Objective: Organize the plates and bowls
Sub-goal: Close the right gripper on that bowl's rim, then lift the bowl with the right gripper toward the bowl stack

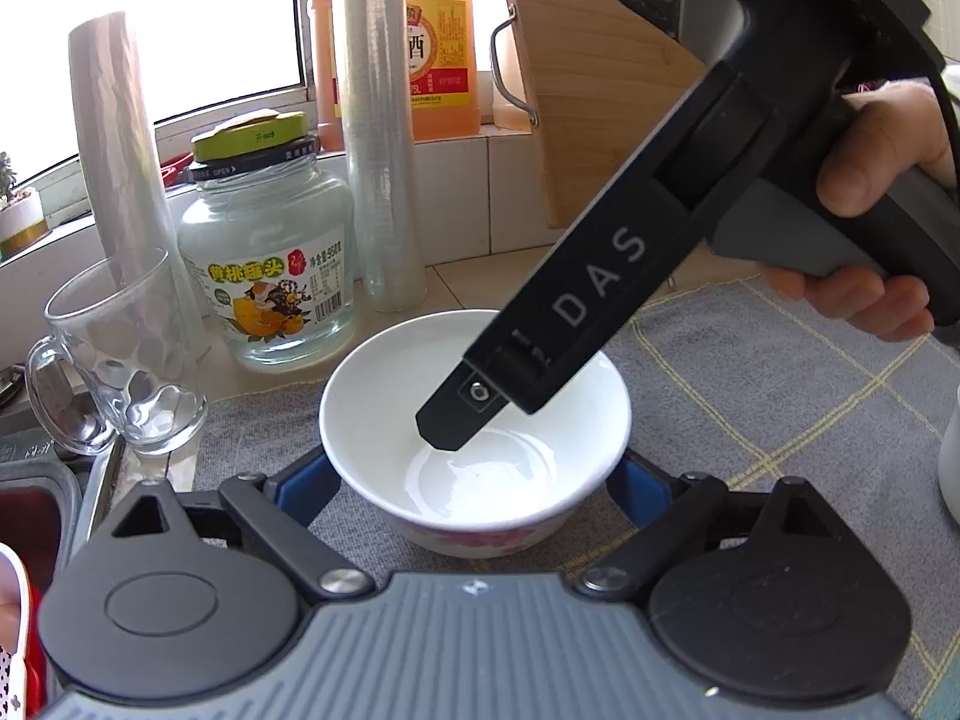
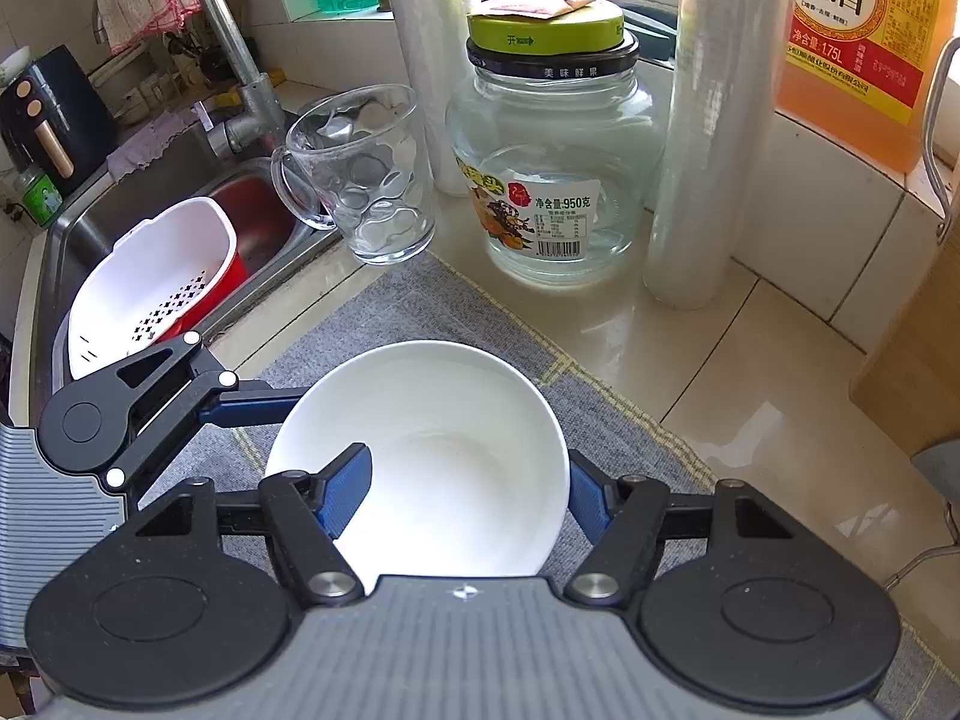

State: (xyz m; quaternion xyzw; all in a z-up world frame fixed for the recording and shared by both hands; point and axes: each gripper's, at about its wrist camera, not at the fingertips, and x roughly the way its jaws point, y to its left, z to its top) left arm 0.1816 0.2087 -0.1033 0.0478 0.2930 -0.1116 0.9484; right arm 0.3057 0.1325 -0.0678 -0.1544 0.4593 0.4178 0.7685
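A white bowl (image 1: 540, 414) with a pink flower pattern on its outside sits on a grey checked mat (image 1: 750, 390). My left gripper (image 1: 474, 480) straddles its lower body, and both blue pads lie against the bowl's sides. From the upper right a hand (image 1: 870, 144) brings in my right gripper, whose one visible finger (image 1: 450, 426) reaches down into the bowl. In the right wrist view the bowl (image 2: 456, 420) fills the gap of my right gripper (image 2: 468, 492): the left pad (image 2: 348, 492) is inside it and the right pad (image 2: 585, 504) rests on its outer wall.
A glass mug (image 2: 366, 180), a green-lidded glass jar (image 2: 552, 180) and a cling film roll (image 2: 714, 150) stand just beyond the mat (image 2: 420, 306). The sink (image 2: 72, 228) on the left holds a white colander (image 2: 156, 276). A wooden board (image 1: 600, 90) leans at the back.
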